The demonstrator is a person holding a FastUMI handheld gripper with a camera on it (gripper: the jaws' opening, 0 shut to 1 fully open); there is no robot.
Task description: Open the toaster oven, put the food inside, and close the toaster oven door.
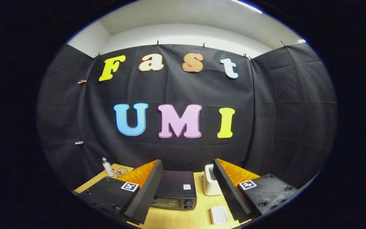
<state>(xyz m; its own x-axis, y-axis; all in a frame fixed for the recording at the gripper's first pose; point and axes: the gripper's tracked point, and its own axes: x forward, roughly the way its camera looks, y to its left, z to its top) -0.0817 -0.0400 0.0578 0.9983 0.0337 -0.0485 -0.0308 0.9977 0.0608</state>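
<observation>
between spread fingers (pixel 186 190) — shut toaster oven (pixel 176 190), label unreadable.

The toaster oven (pixel 175 190) is sitting on the table (pixel 183 219) against the booth's cloth wall (pixel 183 149), its door facing the gripper (pixel 187 190) and closed. The gripper's two fingers (pixel 145 194) are standing spread wide apart, one on either side of the toaster oven, touching nothing. Just to the right of the toaster oven a pop-up toaster (pixel 209 183) is standing. In front of the toaster oven and to its right, a small ridged item (pixel 219 214) is lying flat on the table. Well to the left of the toaster oven, near the wall, a bottle (pixel 107 167) is standing upright beside a wire rack (pixel 121 171)
</observation>
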